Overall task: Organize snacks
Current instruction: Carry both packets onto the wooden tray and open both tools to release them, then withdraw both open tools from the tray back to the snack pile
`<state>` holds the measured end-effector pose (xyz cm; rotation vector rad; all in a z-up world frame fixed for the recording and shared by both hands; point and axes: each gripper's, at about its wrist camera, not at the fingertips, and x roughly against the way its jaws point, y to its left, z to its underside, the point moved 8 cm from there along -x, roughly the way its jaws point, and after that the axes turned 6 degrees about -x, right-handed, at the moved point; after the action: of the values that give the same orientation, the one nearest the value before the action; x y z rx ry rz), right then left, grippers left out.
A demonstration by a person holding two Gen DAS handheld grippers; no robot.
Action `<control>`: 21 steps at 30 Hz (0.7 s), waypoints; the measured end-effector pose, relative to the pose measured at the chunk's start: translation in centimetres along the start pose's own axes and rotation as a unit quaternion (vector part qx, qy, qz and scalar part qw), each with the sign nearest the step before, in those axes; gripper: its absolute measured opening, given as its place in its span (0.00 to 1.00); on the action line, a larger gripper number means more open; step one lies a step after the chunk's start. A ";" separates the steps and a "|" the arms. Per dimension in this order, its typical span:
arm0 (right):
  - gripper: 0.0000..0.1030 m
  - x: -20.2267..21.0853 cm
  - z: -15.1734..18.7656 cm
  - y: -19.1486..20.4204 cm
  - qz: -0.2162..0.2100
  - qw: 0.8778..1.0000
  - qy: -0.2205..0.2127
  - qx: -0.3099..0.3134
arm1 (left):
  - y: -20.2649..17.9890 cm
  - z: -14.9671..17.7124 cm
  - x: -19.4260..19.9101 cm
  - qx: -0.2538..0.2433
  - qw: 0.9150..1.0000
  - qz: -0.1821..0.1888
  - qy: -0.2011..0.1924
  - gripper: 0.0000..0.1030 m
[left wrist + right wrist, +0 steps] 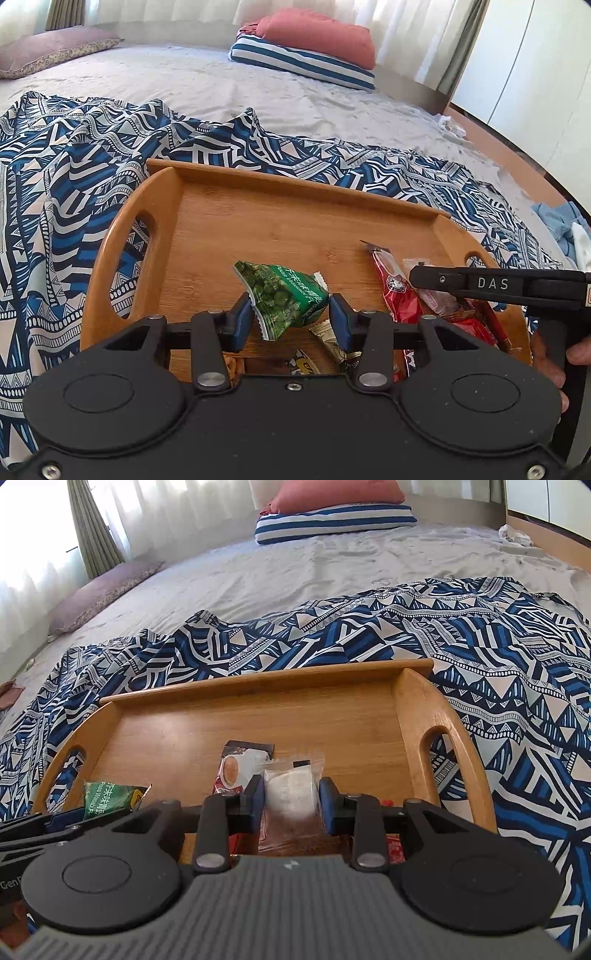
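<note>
A green pea-snack packet, printed "Peas Wasabi", sits pinched in the left gripper over a wooden tray on a bed. The right gripper clamps a clear-wrapped white snack. Both look mid-placement; next, probably lower and release neatly.

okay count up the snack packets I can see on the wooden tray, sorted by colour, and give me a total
Green: 1, the green pea packet
Red: 1, the red packet
Clear with white filling: 1, the clear packet
Beige: 1, the beige packet
Total: 4 clearly visible on the wooden tray; others near the front edge are too hidden behind the grippers to count.
</note>
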<state>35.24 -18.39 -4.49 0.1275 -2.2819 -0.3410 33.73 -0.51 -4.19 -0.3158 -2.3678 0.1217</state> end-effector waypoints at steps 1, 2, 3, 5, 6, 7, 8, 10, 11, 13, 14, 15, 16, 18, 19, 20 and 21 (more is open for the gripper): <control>0.36 0.0 0.0 0.0 -0.001 1.000 0.000 0.000 | 0.0 0.0 0.0 0.000 1.000 0.000 0.000 0.40; 0.36 0.0 0.0 0.0 -0.001 1.000 0.000 -0.001 | 0.0 0.0 0.0 -0.001 1.000 0.000 0.000 0.40; 0.36 0.0 0.0 0.0 -0.002 1.000 0.000 -0.001 | 0.0 0.0 0.0 -0.001 1.000 -0.001 0.000 0.40; 0.36 0.1 0.0 -0.1 -0.002 1.000 0.000 -0.001 | 0.0 0.0 0.0 -0.004 1.000 -0.002 0.000 0.40; 0.36 0.0 0.0 -0.1 -0.002 1.000 0.000 -0.002 | 0.0 0.0 0.0 -0.006 1.000 -0.003 0.000 0.41; 0.36 0.0 0.0 -0.1 -0.002 1.000 0.000 -0.003 | 0.0 0.0 0.0 -0.007 1.000 -0.005 0.000 0.41; 0.36 0.1 0.0 -0.1 -0.003 1.000 0.000 -0.004 | -0.1 0.0 0.0 -0.009 1.000 -0.005 0.001 0.42; 0.45 0.2 -0.1 -0.1 -0.004 1.000 -0.002 -0.005 | -0.2 -0.1 0.1 -0.009 1.000 -0.004 0.002 0.43; 0.48 0.3 -0.1 -0.1 -0.006 1.000 -0.005 -0.006 | -0.2 -0.1 0.2 -0.008 1.000 -0.004 0.002 0.44; 0.55 0.7 -0.3 0.0 -0.010 1.000 -0.009 -0.006 | -0.3 -0.2 0.5 -0.010 1.000 -0.005 -0.001 0.50; 0.57 1.0 -0.4 0.1 -0.013 1.000 -0.012 -0.006 | -0.3 -0.3 0.8 -0.011 1.000 -0.008 -0.004 0.52; 0.58 1.2 -0.5 0.2 -0.014 1.000 -0.015 -0.004 | -0.2 -0.4 1.2 -0.013 1.000 -0.012 -0.009 0.60; 0.59 1.6 -0.5 0.3 -0.014 1.000 -0.019 -0.002 | -0.3 -0.6 1.7 -0.016 1.000 -0.016 -0.015 0.69; 0.61 2.5 -0.7 0.5 -0.016 1.000 -0.026 0.004 | -0.3 -0.8 2.7 -0.023 0.999 -0.017 -0.028 0.78; 0.63 3.0 -0.8 0.7 -0.019 0.999 -0.031 0.008 | -0.4 -1.0 3.4 -0.025 0.999 -0.017 -0.034 0.81; 0.64 3.5 -0.8 0.8 -0.021 0.999 -0.035 0.012 | -0.4 -1.1 4.0 -0.028 0.999 -0.018 -0.038 0.81; 0.65 4.0 -0.8 1.0 -0.023 0.999 -0.040 0.018 | -0.4 -1.2 4.6 -0.032 0.998 -0.021 -0.042 0.84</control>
<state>33.18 -18.41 -0.78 0.1881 -2.3674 -0.3341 31.24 0.27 -0.24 -0.2969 -2.4640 0.0403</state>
